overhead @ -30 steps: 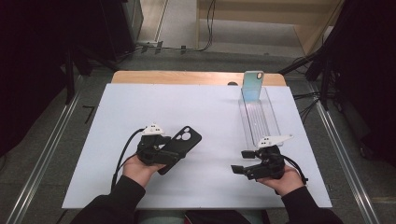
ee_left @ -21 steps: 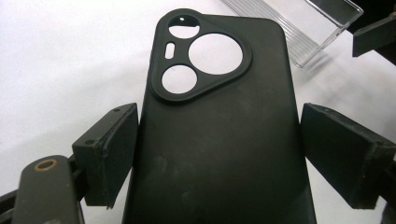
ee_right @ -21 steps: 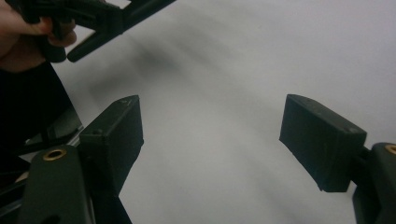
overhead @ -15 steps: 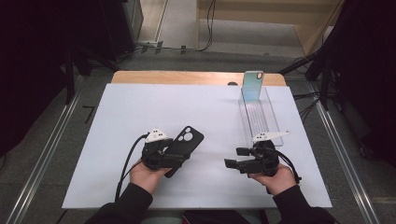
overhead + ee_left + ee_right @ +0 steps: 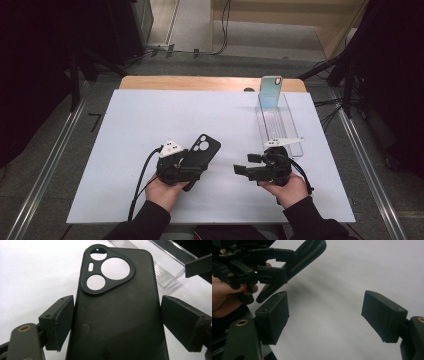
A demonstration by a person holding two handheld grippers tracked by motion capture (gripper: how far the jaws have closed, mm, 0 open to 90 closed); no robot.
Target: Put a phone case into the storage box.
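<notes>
Right gripper (image 5: 241, 169) shifted leftward, fingers released; left gripper (image 5: 192, 172) fingers grasp matte black case (image 5: 202, 150).

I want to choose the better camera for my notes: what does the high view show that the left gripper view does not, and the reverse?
High view: a phone standing at the far end of the clear tray, and the right tool with open, empty jaws. Left gripper view: the three round cut-outs and a small slot in the black phone case, with the left tool gripping its two long edges. Both: the case, the tray and the white table cover.
</notes>
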